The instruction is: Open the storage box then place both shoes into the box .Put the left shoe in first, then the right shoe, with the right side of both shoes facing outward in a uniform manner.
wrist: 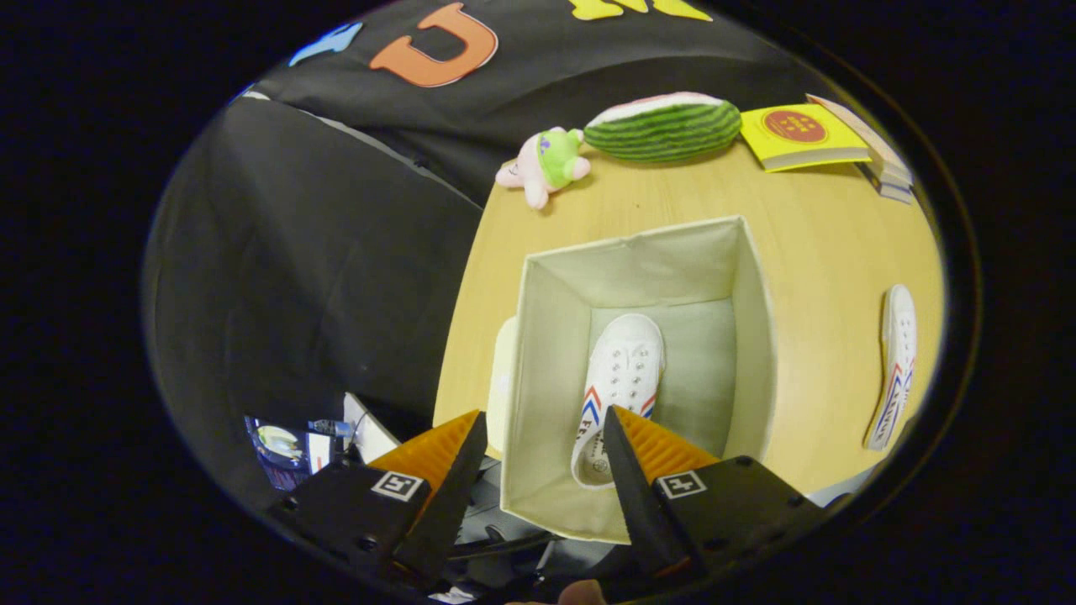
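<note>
An open cream fabric storage box [752, 277] stands on the wooden table just ahead of my fingers. One white shoe [622, 370] with red and blue stripes lies on the box floor, toe pointing away from me, heel close to my right finger. A second white shoe [896, 361] lies on the table to the right of the box, on its side. My gripper [545, 424] hovers above the near edge of the box, open, with nothing between its fingers.
The box's cream lid [501, 370] leans against its left side. At the back of the table [824, 244] lie a pink and green plush toy [548, 164], a watermelon plush [664, 126] and yellow books [799, 134]. The table's left edge drops off beside the box.
</note>
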{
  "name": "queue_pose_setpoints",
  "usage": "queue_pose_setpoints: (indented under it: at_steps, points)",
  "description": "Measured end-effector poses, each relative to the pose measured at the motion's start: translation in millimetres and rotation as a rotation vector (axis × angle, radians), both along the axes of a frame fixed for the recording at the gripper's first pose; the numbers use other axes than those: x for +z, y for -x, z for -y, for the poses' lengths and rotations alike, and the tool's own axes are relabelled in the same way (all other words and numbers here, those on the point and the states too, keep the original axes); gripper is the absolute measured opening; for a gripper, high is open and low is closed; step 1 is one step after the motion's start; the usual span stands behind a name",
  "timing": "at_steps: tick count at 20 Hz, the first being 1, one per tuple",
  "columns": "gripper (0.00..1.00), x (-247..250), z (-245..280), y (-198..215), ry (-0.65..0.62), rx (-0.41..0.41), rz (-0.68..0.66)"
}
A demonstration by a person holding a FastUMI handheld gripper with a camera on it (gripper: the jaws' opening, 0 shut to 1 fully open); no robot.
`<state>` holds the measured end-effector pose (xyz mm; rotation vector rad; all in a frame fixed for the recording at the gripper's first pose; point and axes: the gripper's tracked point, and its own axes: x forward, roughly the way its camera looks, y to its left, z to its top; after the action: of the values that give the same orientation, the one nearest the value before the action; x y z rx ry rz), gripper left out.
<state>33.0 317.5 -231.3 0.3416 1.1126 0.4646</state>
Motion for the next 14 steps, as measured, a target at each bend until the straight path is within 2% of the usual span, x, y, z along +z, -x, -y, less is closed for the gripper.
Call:
queue_pose_setpoints:
  at_steps: [4,8,14]
  points:
    - [0.86,27.8,35.1,-2.2,0.031,-0.02,0.079]
    - [0.86,45.8,95.3,-6.3,0.111,-0.054,0.161]
    - [0.86,55.6,200.1,-4.8,0.158,-0.161,0.163]
